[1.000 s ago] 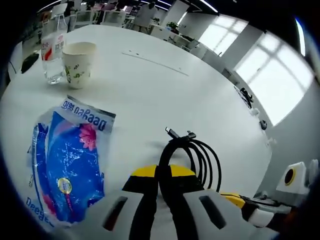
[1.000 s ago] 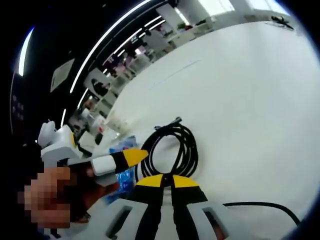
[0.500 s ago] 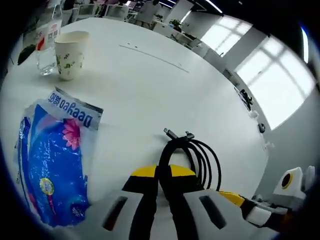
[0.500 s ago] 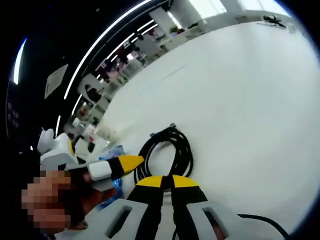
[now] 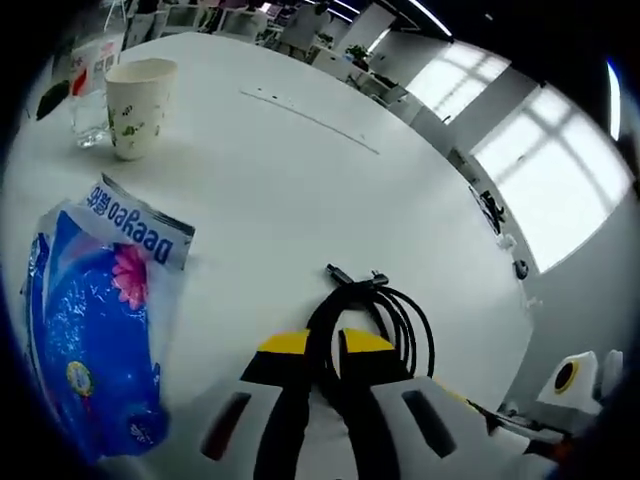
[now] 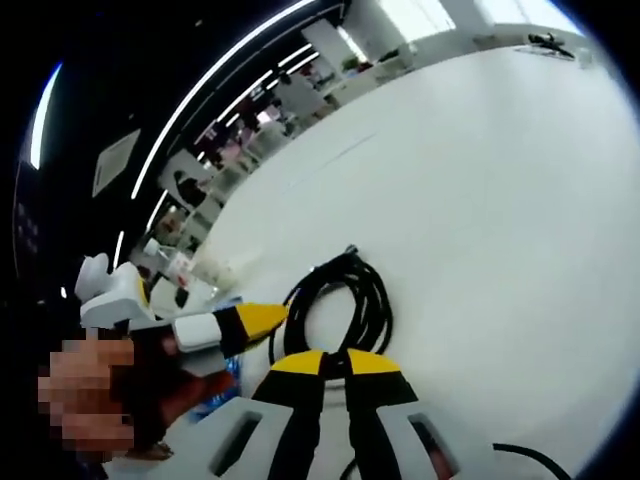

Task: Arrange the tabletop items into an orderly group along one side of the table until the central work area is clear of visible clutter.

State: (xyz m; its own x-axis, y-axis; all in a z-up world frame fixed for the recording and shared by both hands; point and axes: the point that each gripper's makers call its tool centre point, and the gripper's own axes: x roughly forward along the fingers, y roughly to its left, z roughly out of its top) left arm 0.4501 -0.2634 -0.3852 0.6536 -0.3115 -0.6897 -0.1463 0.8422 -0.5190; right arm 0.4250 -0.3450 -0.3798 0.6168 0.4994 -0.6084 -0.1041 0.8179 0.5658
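Cable [image 5: 385, 310] near loops hidden behind left tool [image 5: 322, 352] tips; grip there can't be told. Blue bag [image 5: 90, 320] cut off at left edge. Bottle [image 5: 88, 85] top cropped; blue bag [image 6: 215, 385] mostly hidden behind left tool [image 6: 265, 317] in right gripper view.

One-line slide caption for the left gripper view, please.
Left hand-held gripper pinching coiled black cable beside blue packet.
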